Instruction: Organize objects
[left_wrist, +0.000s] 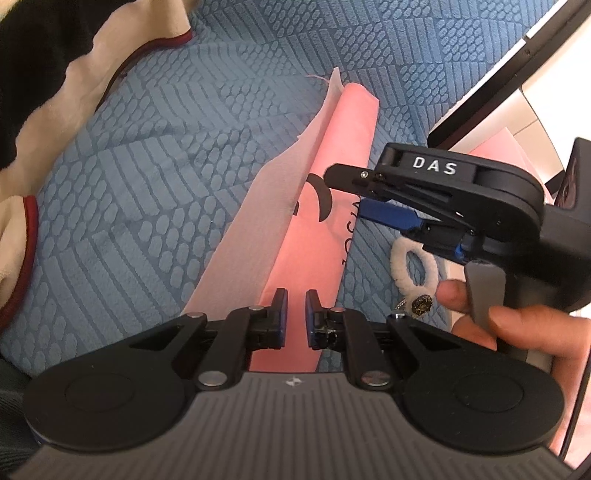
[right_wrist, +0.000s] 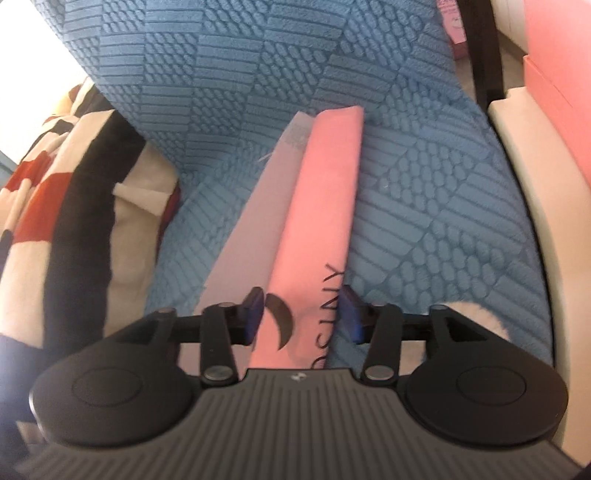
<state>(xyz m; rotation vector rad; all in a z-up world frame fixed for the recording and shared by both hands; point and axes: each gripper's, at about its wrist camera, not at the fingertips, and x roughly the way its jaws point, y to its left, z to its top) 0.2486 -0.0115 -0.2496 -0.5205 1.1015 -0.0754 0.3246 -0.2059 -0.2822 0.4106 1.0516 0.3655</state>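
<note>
1. On the blue quilted bed cover (right_wrist: 424, 206), a long pink fabric pouch with dark lettering (right_wrist: 325, 206) is lying folded lengthwise into a narrow strip, its paler lining (right_wrist: 255, 206) showing along one side.
2. Left hand-held gripper (left_wrist: 296, 318) is hovering over the near end of that pouch with its jaws drawn narrow; a slim gap is showing between the pads and nothing is sitting in it, so it is holding nothing.
3. Right hand-held gripper (right_wrist: 303, 317) is standing about half open, its blue pads (right_wrist: 351, 314) straddling the strip near the printed logo; neither pad is pressing the cloth, so I'm reading this one as empty as well.
4. A person's hand (left_wrist: 517, 325) is squeezing that gripper's handle at the right edge of the left wrist view.
5. Beside the pouch, a white fluffy loop with a small metal charm (left_wrist: 413, 273) is resting on the cover, untouched.
6. A striped cream, red and black blanket (right_wrist: 74, 206) is bunching up at the left.
7. Progress, by my judgement: the pouch is looking folded and laid down, so that part seems done or nearly so; the fluffy loop and whatever else needs sorting are still waiting.
</note>
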